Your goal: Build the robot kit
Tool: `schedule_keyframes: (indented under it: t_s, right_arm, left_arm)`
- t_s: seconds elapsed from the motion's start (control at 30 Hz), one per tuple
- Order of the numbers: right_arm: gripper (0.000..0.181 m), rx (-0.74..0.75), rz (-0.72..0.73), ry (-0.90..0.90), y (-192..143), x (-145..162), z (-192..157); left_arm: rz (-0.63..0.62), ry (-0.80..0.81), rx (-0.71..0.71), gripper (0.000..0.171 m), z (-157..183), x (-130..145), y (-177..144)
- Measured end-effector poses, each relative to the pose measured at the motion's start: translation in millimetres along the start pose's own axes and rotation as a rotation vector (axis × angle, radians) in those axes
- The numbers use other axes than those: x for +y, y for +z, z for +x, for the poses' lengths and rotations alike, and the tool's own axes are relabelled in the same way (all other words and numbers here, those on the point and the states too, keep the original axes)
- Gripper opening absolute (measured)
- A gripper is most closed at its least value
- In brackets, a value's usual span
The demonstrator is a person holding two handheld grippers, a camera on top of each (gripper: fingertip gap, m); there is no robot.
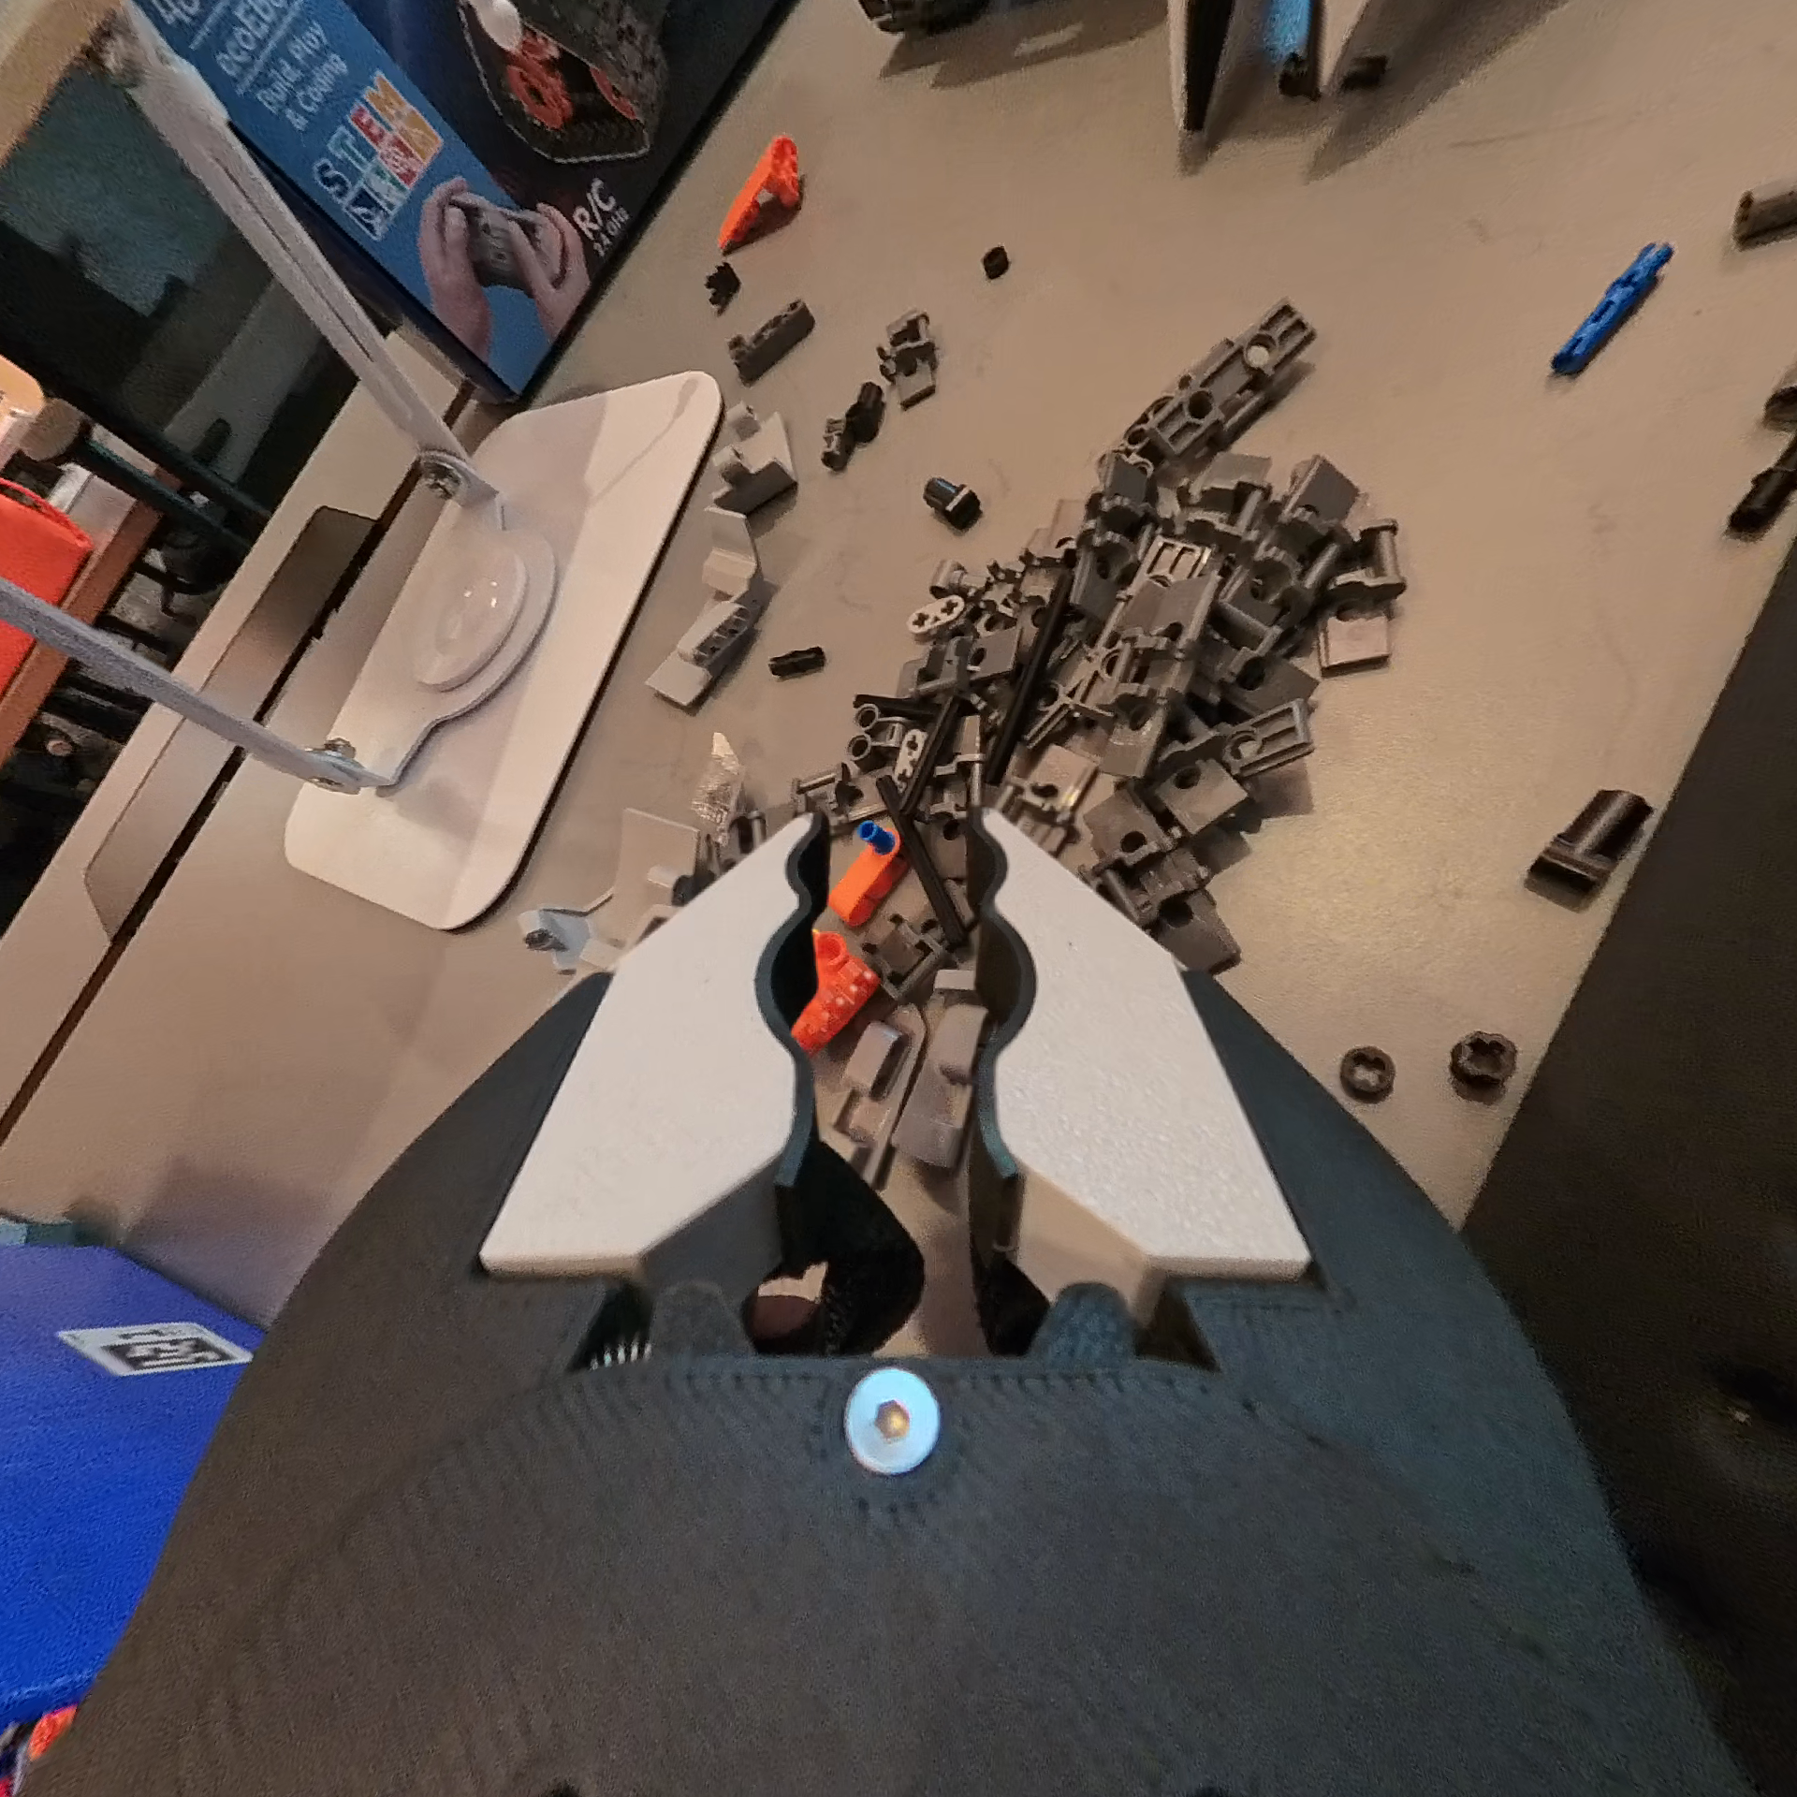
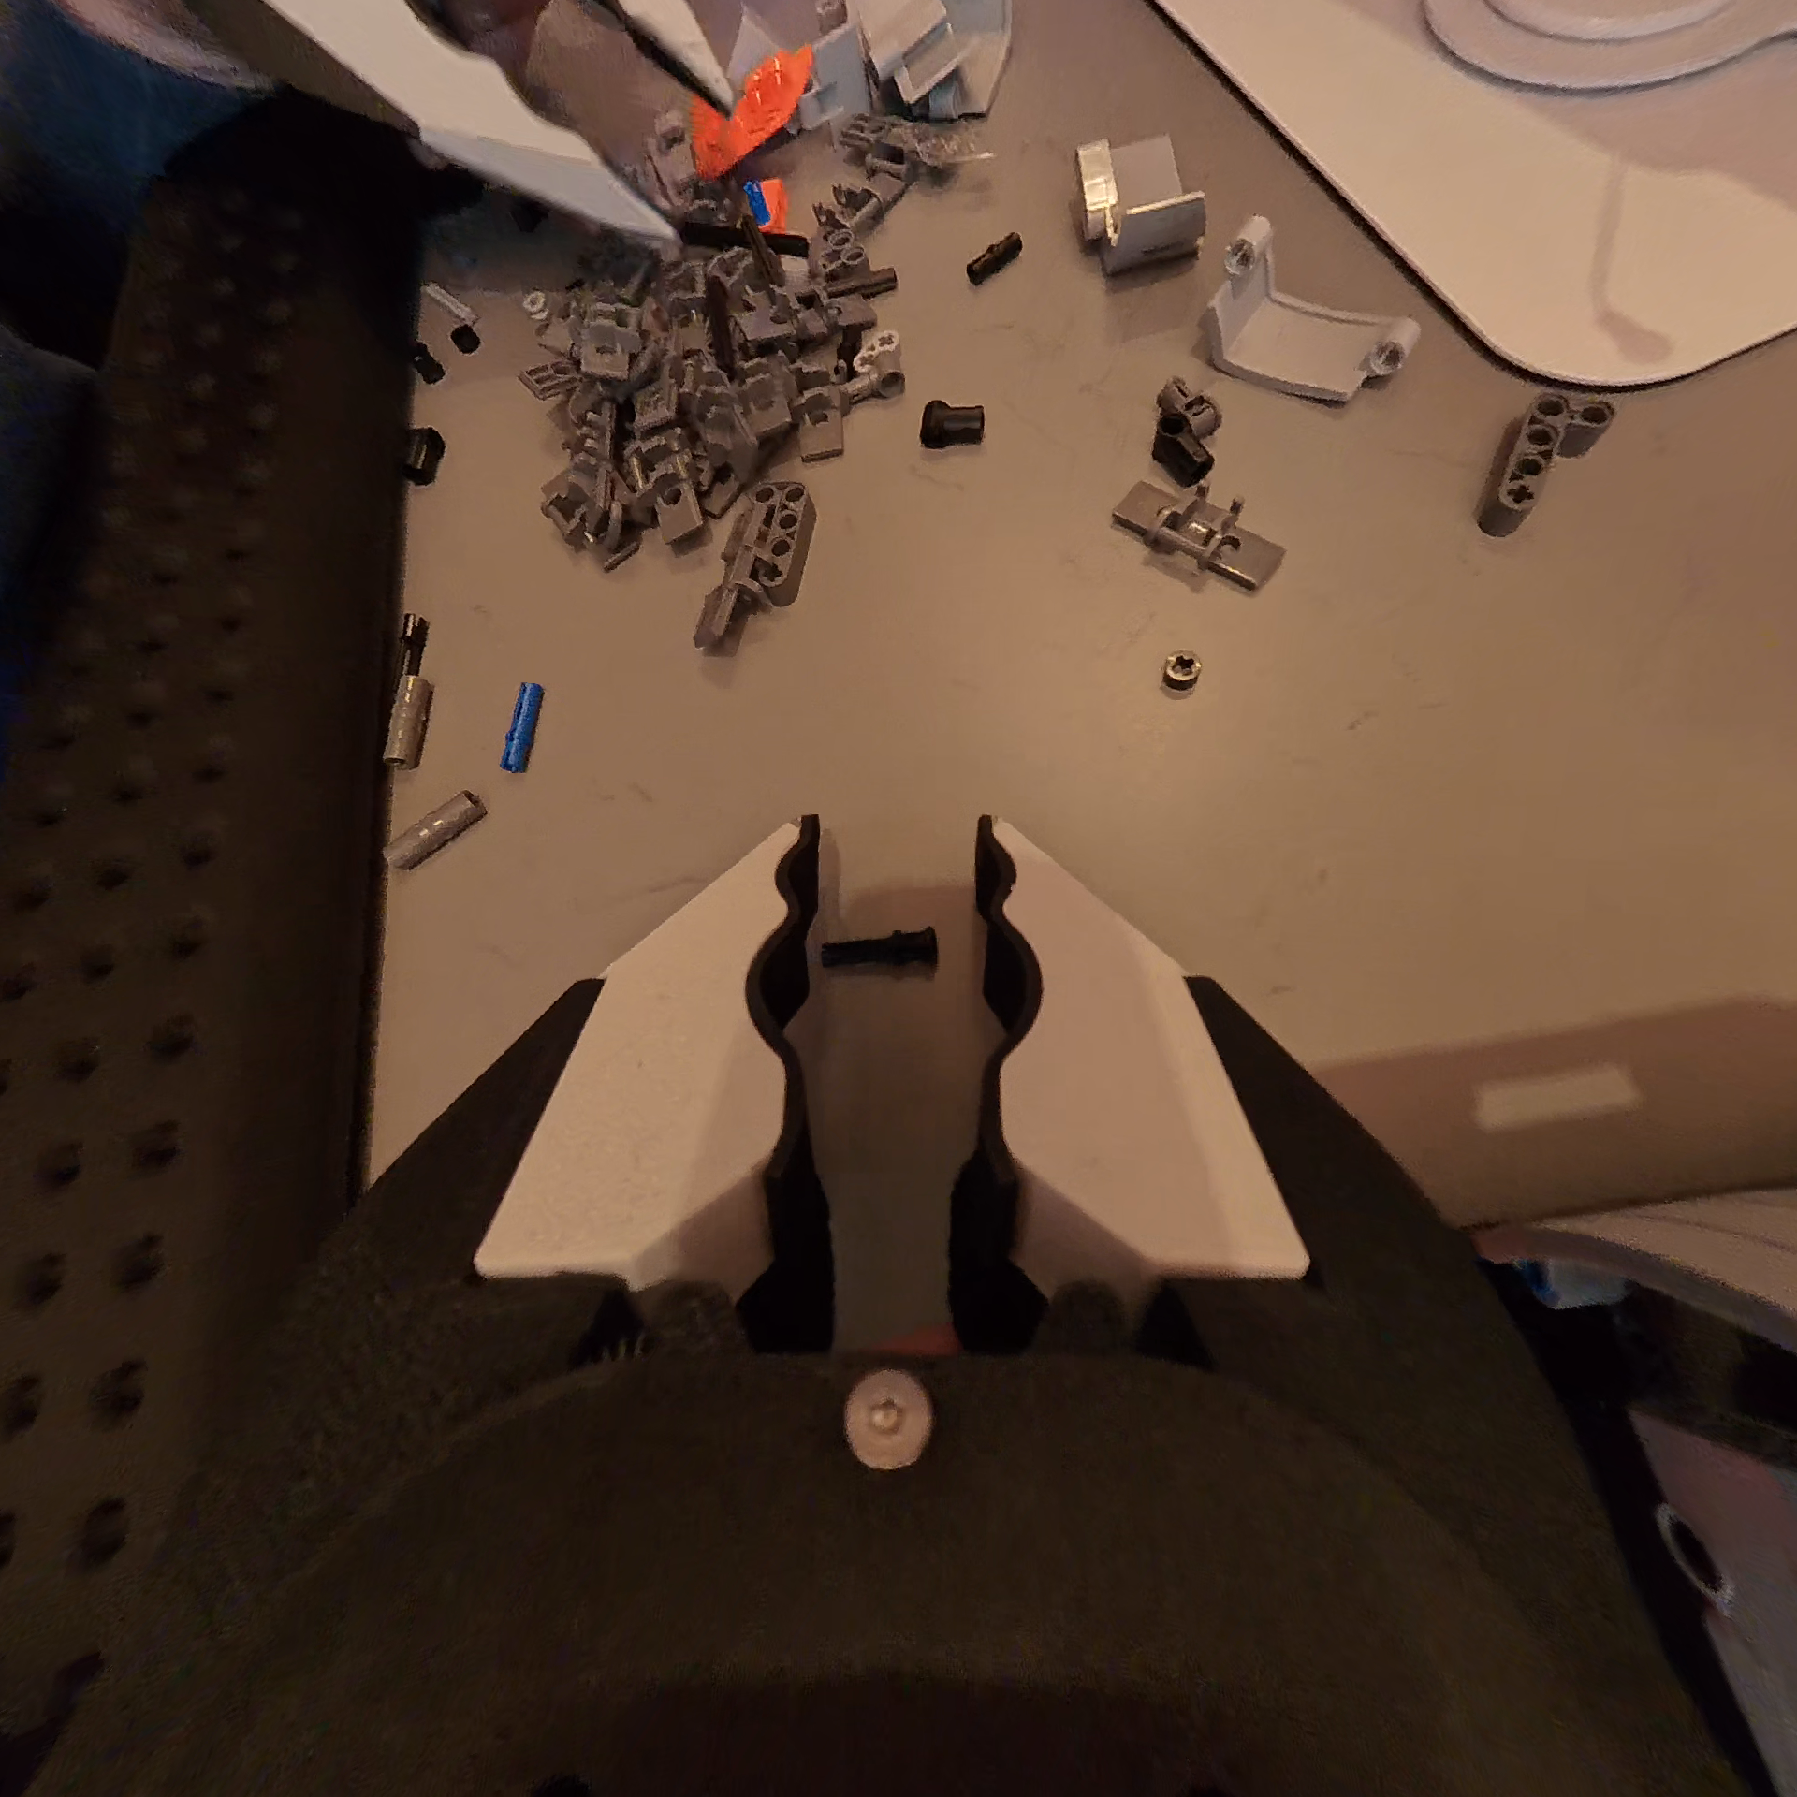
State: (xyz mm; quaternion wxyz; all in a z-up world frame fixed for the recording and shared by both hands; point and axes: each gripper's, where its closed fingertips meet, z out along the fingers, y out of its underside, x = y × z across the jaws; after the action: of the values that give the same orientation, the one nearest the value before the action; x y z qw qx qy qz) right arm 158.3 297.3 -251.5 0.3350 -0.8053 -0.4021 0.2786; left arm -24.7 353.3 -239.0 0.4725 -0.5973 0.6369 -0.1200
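Observation:
My left gripper (image 1: pixel 899 827) is open and hovers over the near end of a pile of dark grey building-kit parts (image 1: pixel 1157 681). Between its jaws lie an orange piece with a blue pin (image 1: pixel 865 880), a second orange piece (image 1: pixel 831 992) and black axles (image 1: pixel 933 875); nothing is gripped. My right gripper (image 2: pixel 898 827) is open above the grey table, with a small black pin (image 2: pixel 880 948) lying on the table between its jaws, untouched. The right wrist view shows the same pile (image 2: pixel 700 399) farther off, with the left gripper's white fingers (image 2: pixel 545 165) over its far end.
A white lamp base (image 1: pixel 506 661) and a blue kit box (image 1: pixel 408 185) stand left of the pile. Loose parts are scattered: a blue pin (image 2: pixel 521 726), a grey ring (image 2: pixel 1182 671), a grey beam (image 2: pixel 1541 462), light grey panels (image 2: pixel 1303 340). A black studded mat (image 2: pixel 194 681) borders the table. Left tips to right tips: about 20 centimetres. The white lamp base (image 1: pixel 506 661) is about 20 centimetres from my left fingertips.

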Motion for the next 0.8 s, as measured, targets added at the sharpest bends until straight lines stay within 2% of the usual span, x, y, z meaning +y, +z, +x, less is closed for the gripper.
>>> schedule_keyframes:
  t_s: [0.2,0.3,0.43,0.6,0.8]
  right_arm:
    - [0.032,-0.012,-0.028,-0.095,8,-2,-14]
    - [0.033,0.008,-0.039,-0.146,8,-6,-18]
    - [0.034,0.034,0.028,-0.215,0,-26,-27]
    - [0.035,0.059,0.06,-0.282,-4,-40,-38]
    - [0.027,0.026,0.033,-0.312,-1,-42,-54]
  left_arm:
    - [0.095,-0.04,0.007,0.027,-3,-15,-7]
    - [0.084,-0.048,-0.037,0.028,-13,-13,-10]
    - [0.074,-0.069,-0.053,0.03,-18,-12,-15]
    - [0.043,-0.087,-0.036,0.031,-15,-5,-23]
    - [0.023,-0.107,-0.036,0.029,-9,-1,-34]
